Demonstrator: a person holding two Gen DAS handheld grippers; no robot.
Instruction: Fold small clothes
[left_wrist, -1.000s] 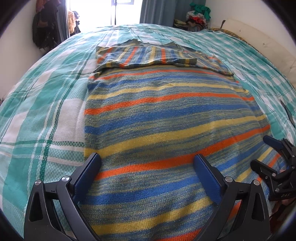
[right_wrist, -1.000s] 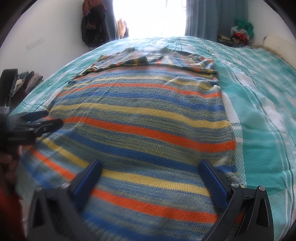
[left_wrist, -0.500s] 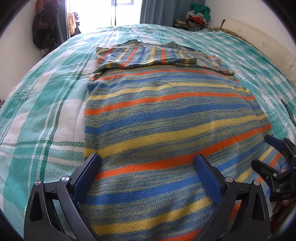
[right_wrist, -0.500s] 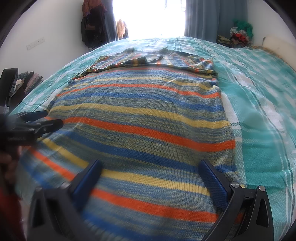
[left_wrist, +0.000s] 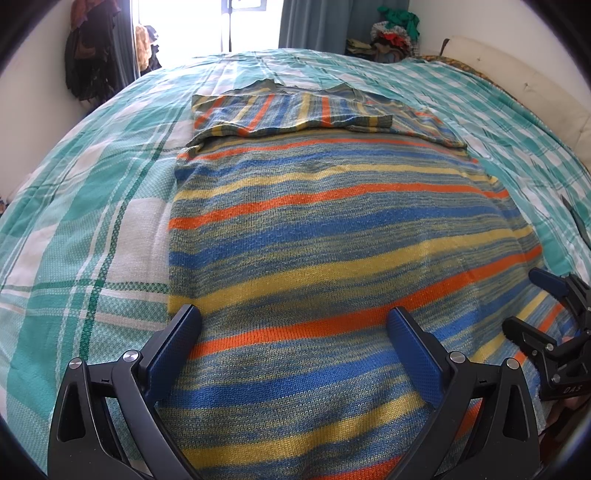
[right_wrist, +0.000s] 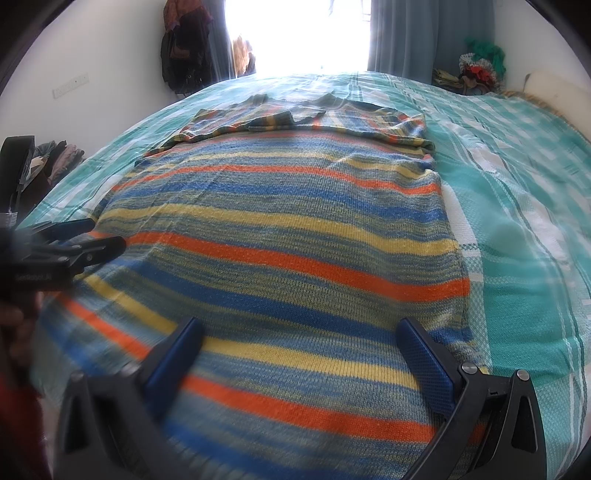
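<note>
A striped knit sweater (left_wrist: 325, 229) in blue, orange and yellow lies flat on the bed, with its sleeves folded across the far end (left_wrist: 295, 110). It also fills the right wrist view (right_wrist: 280, 236). My left gripper (left_wrist: 291, 325) is open and empty, just above the sweater's near left part. My right gripper (right_wrist: 299, 332) is open and empty, above the near right part. The right gripper shows at the right edge of the left wrist view (left_wrist: 543, 306). The left gripper shows at the left edge of the right wrist view (right_wrist: 81, 236).
A teal and white checked bedspread (left_wrist: 92, 221) covers the bed (right_wrist: 524, 229). A pile of clothes (left_wrist: 395, 33) lies at the far right corner. Dark clothes (left_wrist: 88, 62) hang on the far left wall. A bright window stands behind the bed.
Both grippers have stayed open over the sweater's near end and have hardly moved. The sweater lies as before.
</note>
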